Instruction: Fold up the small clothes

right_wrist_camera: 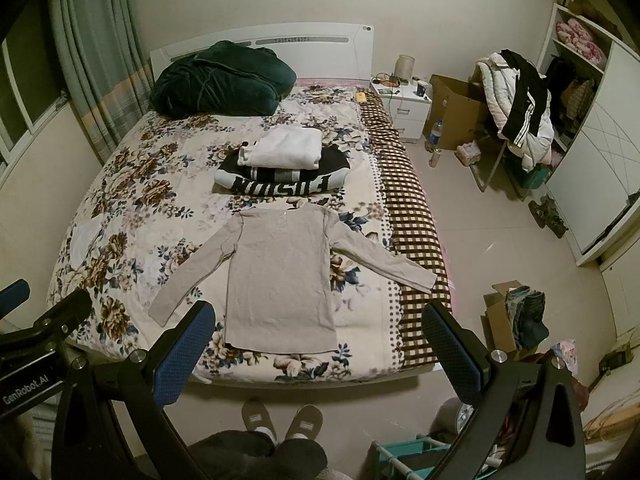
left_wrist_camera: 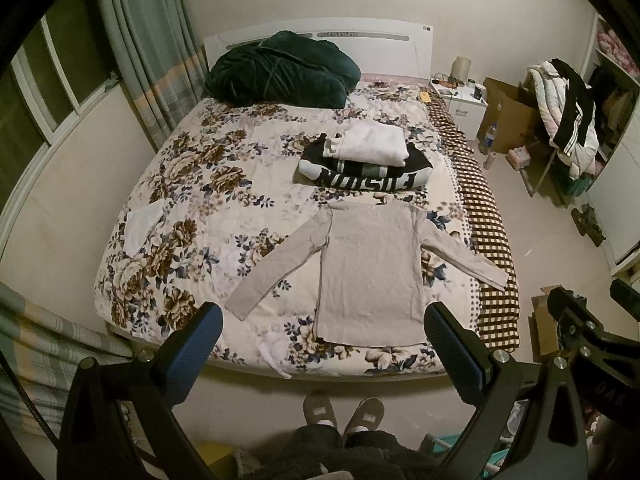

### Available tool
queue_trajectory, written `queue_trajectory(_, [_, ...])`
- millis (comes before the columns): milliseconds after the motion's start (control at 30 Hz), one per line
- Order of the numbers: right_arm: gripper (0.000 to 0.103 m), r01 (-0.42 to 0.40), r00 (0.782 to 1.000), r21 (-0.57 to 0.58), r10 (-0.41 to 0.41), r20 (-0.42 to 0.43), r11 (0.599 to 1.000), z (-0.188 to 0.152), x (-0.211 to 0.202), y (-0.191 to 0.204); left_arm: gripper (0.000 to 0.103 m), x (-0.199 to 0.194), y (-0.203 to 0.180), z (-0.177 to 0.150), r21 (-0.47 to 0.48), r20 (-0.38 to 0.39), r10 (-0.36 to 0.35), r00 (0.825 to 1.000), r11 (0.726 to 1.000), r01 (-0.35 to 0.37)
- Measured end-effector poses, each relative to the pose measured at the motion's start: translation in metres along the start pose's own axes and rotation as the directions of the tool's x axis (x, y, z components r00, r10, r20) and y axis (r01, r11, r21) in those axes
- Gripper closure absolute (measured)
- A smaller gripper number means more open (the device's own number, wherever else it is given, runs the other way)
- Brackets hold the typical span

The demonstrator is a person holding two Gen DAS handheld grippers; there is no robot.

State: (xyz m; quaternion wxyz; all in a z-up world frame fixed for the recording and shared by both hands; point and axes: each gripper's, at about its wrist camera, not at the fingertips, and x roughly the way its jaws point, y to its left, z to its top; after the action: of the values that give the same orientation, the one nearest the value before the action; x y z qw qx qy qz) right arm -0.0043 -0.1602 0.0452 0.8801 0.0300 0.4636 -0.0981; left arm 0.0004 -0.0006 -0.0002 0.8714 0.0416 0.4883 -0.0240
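Bedroom with a floral bedspread point(left_wrist_camera: 192, 184), lit dim and yellowish. Grey long-sleeved shirt point(left_wrist_camera: 370, 268) spread flat near the foot edge, sleeves out to both sides, hem toward the slippers point(left_wrist_camera: 344, 412) on the floor. Just beyond the collar, a pile of folded clothes point(left_wrist_camera: 366, 160): a white piece on top of a black one with white lettering. Dark green blanket point(left_wrist_camera: 280, 66) bunched at the headboard.

Left gripper point(left_wrist_camera: 324, 344) spread wide, holding nothing, raised above the foot of the bed. Right gripper point(right_wrist_camera: 320, 344) likewise wide and empty.

Likely trouble from here:
- Right sleeve point(right_wrist_camera: 384, 260) reaching close to the checked side of the bed; could probably slide off if tugged sideways.
- Thin cloth on a soft quilt; easy to pinch the bedspread along with the shirt and drag both.
- Collar nearly touching the pile; a careless upward fold could well knock it.
- Uneven sleeve folds, giving a lopsided bundle.
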Motion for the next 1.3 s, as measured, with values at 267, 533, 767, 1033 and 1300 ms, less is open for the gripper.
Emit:
queue_trajectory(267, [0.0, 0.0, 1.0, 0.0, 0.0, 0.001, 1.0, -0.0018, 0.0003, -0.0003, 0.0, 0.0, 0.0, 0.0001, -0.003, 0.003, -0.002, 1.0, 1.0, 0.002])
queue_trajectory(533, [0.0, -0.001, 1.0, -0.002, 0.002, 0.004, 1.0, -0.002, -0.0009, -0.0002, 0.0, -0.0002, -0.0003, 0.0002, -0.003, 0.007, -0.002, 1.0, 1.0, 0.002])
queue_trajectory(767, [0.0, -0.004, 1.0, -0.003, 0.004, 0.006, 1.0, 0.0001, -0.0037, -0.0034, 0.0, 0.0001, -0.0009, 0.0007, -0.002, 0.01, -0.004, 1.0, 1.0, 0.004])
queue_trajectory(1033, [0.0, -0.006, 1.0, -0.003, 0.006, 0.008, 1.0, 0.0026, -0.0065, -0.0023, 0.0, -0.0004, 0.0001, -0.0002, -0.005, 0.013, -0.006, 1.0, 1.0, 0.006])
queue_trajectory(1300, [0.0, -0.008, 1.0, -0.004, 0.008, 0.01, 1.0, 0.0038, -0.0088, -0.0009, 0.0, -0.0006, 0.0003, -0.0005, -0.006, 0.016, -0.007, 1.0, 1.0, 0.007])
